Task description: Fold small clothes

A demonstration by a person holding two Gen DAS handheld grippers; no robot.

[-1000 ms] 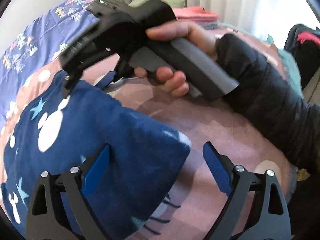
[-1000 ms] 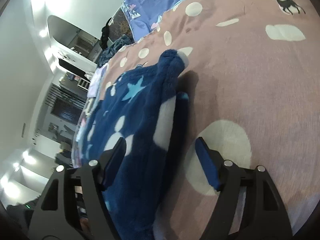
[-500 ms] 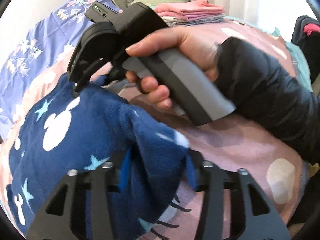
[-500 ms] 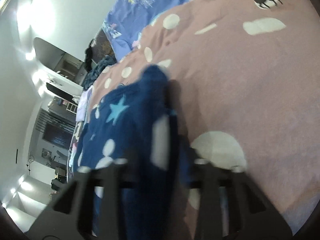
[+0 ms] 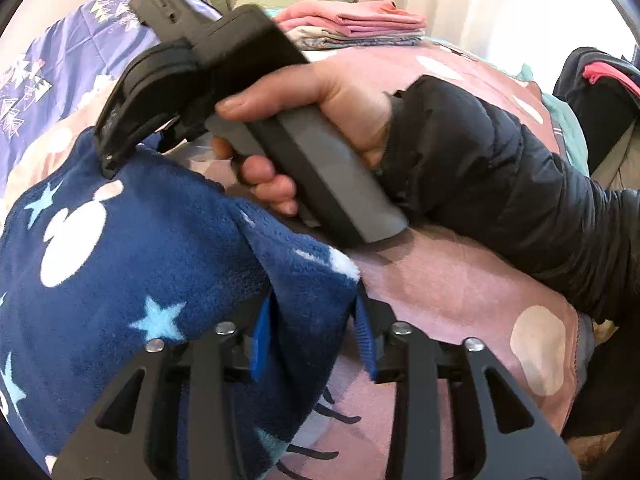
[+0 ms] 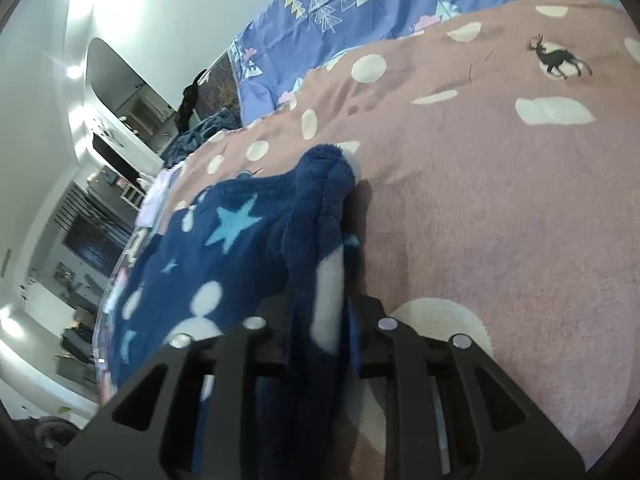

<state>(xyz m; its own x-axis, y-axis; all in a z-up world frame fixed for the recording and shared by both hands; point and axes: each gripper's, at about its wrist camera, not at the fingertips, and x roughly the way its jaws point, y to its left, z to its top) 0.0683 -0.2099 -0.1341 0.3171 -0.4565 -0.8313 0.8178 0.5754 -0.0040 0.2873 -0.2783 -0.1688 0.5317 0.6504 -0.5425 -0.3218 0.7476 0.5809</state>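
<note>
On pink spotted blanket [image 6: 500,208], fuzzy navy star-print garment [image 5: 132,264], corners clamped by both hand-held grippers.

Fleece garment [image 5: 120,264] — navy, with light-blue stars and white blobs; blanket [image 6: 500,208] — dusty pink, cream spots, a black deer; bedsheet [image 6: 360,4] periwinkle with pastel triangles

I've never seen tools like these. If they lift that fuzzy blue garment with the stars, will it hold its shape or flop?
Probably flop: the blue fleece garment already bunches and drapes where the left gripper and right gripper pinch its edge. Its thick pile suggests a secure, non-slippery hold. It looks light for its bulk, so it should lift easily off the pink blanket.
</note>
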